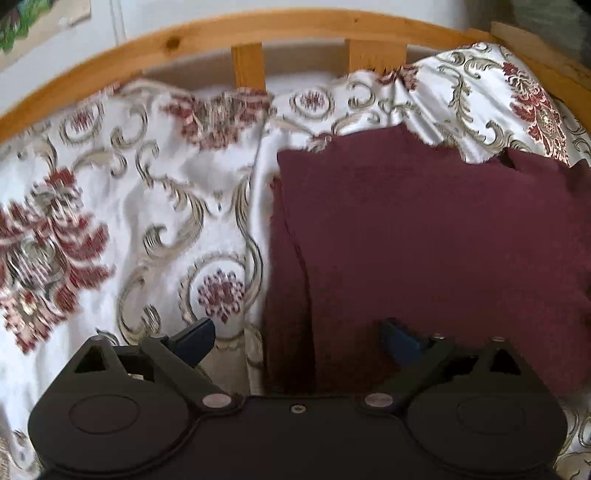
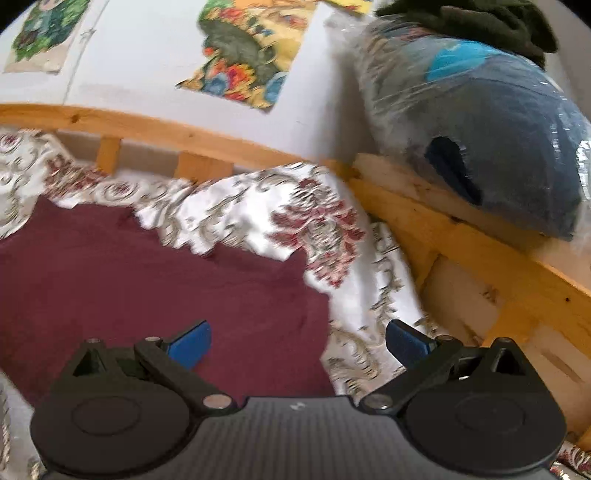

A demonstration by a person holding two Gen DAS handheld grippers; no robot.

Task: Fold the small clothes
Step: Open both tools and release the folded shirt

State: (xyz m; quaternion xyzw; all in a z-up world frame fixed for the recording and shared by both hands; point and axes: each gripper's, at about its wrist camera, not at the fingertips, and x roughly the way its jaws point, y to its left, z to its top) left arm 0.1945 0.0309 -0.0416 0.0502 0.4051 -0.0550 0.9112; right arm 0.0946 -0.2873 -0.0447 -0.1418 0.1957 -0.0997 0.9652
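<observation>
Maroon garment (image 1: 424, 240) lies flat on my patterned bedspread (image 1: 129, 221), one side edge doubled over, probably mid-fold. My left gripper (image 1: 299, 338) hangs over its near left edge, jaws spread wide and holding nothing. My right gripper (image 2: 299, 341) hangs over its right edge, also wide and empty. Beyond, a wooden bed rail (image 2: 166, 129) and a plastic-wrapped bundle (image 2: 480, 129). No readable writing anywhere.

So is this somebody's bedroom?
Probably a bedroom. A flowery bedspread lies inside a wooden bed frame, a dark red garment rests on it, and colourful pictures hang on the wall.
</observation>
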